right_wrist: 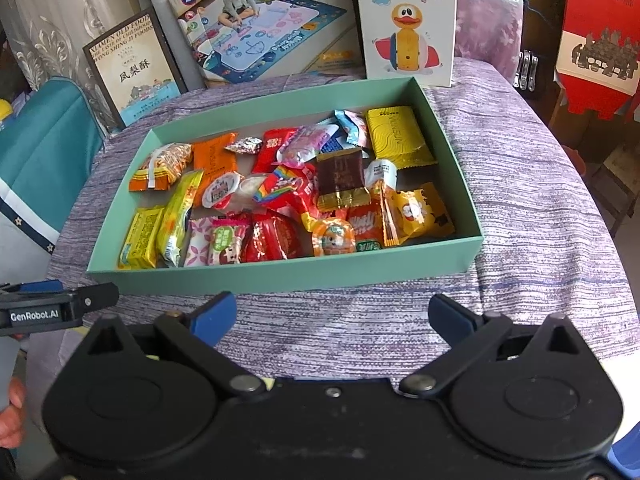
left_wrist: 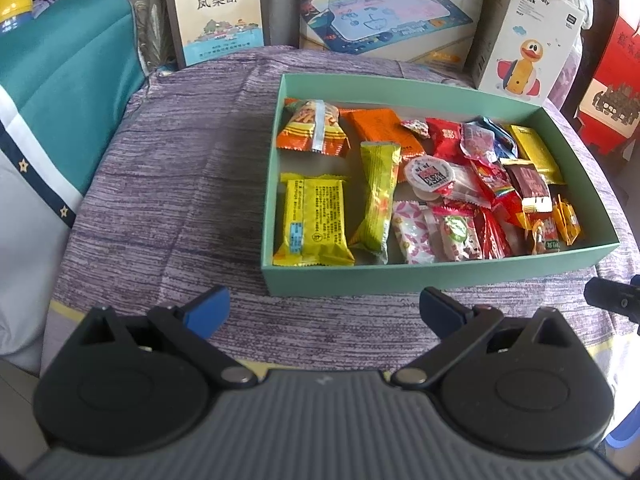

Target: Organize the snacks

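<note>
snacks (left_wrist: 424,184) lay heaped in the green box (left_wrist: 400,276) at mid-frame on the table (left_wrist: 180,184). my left tongs (left_wrist: 324,312) and right tongs (right_wrist: 332,316) hung spread and empty below it. i judged slick, overlapping wrappers could slip or drag neighbours out.

"Roly-Poly Duck" on white toy box (left_wrist: 528,36); "GenRobot.AI" on left tool (right_wrist: 60,308); "凤梨酥" on framed box (left_wrist: 218,4).

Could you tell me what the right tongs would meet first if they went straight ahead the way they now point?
Probably the near wall of the green snack box; the open right tongs hang just before it over the purple tablecloth. Their height is unclear.
</note>
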